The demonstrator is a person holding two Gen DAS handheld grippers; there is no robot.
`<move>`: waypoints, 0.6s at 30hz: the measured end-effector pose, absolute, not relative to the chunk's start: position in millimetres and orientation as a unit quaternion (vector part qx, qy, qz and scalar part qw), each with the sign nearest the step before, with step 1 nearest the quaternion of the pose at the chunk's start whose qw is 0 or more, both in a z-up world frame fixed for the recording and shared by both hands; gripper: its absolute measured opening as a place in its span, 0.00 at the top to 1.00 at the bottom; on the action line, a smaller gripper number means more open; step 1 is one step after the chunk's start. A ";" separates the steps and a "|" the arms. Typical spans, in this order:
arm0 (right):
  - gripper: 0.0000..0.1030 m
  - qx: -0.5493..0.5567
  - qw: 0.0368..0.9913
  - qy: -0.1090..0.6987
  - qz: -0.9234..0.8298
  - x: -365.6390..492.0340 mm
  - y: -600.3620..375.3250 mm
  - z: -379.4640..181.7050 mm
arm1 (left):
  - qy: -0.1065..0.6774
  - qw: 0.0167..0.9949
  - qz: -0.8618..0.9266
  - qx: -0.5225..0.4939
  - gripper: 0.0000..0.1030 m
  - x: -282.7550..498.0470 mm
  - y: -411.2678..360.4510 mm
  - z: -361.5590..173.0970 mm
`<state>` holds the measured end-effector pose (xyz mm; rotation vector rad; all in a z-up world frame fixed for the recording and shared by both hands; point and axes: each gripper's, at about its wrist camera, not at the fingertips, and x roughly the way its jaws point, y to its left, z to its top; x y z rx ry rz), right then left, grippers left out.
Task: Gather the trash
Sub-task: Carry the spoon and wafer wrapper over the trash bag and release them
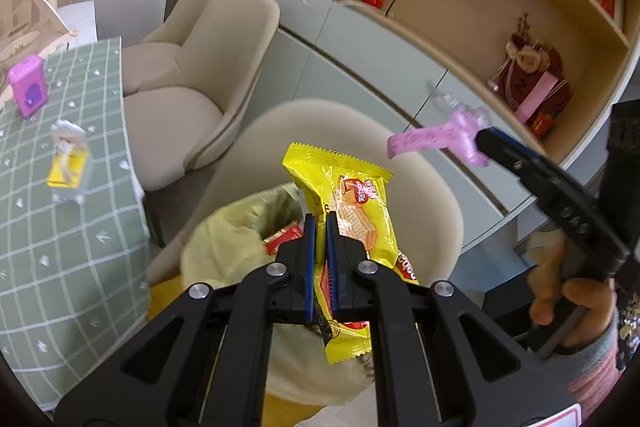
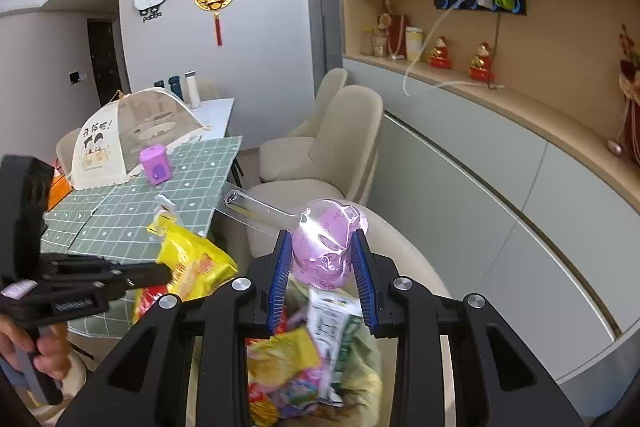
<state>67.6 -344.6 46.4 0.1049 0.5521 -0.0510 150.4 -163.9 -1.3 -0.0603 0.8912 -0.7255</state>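
- Presently, left gripper [image 1: 319,227]: clenched on a yellow wafer wrapper [image 1: 352,211], held upright just above the trash bag [image 1: 224,251]. Risk: the wrapper is long and stands partly past the bag's far rim, so on release it may tip over the edge onto the beige chair [image 1: 432,195].
- Right gripper [image 2: 322,259]: grasping a crumpled purple wrapper [image 2: 326,247] with a clear tail sticking out (slippery film, by the look of it), directly over the trash bag [image 2: 360,379]. Risk: light film may cling to a pad or drift wide of the opening.
- Trash bag: soft, sagging, already holding several packets. Risk: either gripper could push the rim shut.
- Table [image 1: 80,227], beside the bag: a yellow packet [image 1: 68,167] and a purple box [image 1: 29,91] not yet collected.
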 end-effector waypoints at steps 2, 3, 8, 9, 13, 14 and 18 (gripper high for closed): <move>0.71 0.067 0.957 0.280 -0.020 66.3 -358.1 37.8 | 0.429 0.841 -0.330 -0.006 0.95 147.7 -181.1 -14.1; 0.71 0.073 0.956 0.285 -0.016 67.1 -363.4 33.8 | 0.436 0.841 -0.320 0.013 0.95 145.8 -191.9 -23.2; 0.71 0.089 0.950 0.300 -0.004 69.6 -381.8 15.9 | 0.465 0.831 -0.297 0.066 0.95 140.3 -222.7 -55.1; 0.71 0.092 0.949 0.301 -0.002 68.8 -384.1 12.7 | 0.468 0.830 -0.293 0.074 0.95 140.7 -226.8 -59.5; 0.71 0.097 0.948 0.303 -0.003 65.0 -389.8 5.4 | 0.473 0.827 -0.280 0.115 0.95 141.3 -238.6 -73.8; 0.71 0.099 0.948 0.303 -0.004 64.7 -390.9 4.0 | 0.474 0.827 -0.279 0.120 0.95 140.4 -241.1 -75.1; 0.71 0.104 0.945 0.309 -0.007 65.2 -399.8 -2.7 | 0.482 0.820 -0.282 0.124 0.95 144.3 -247.3 -82.2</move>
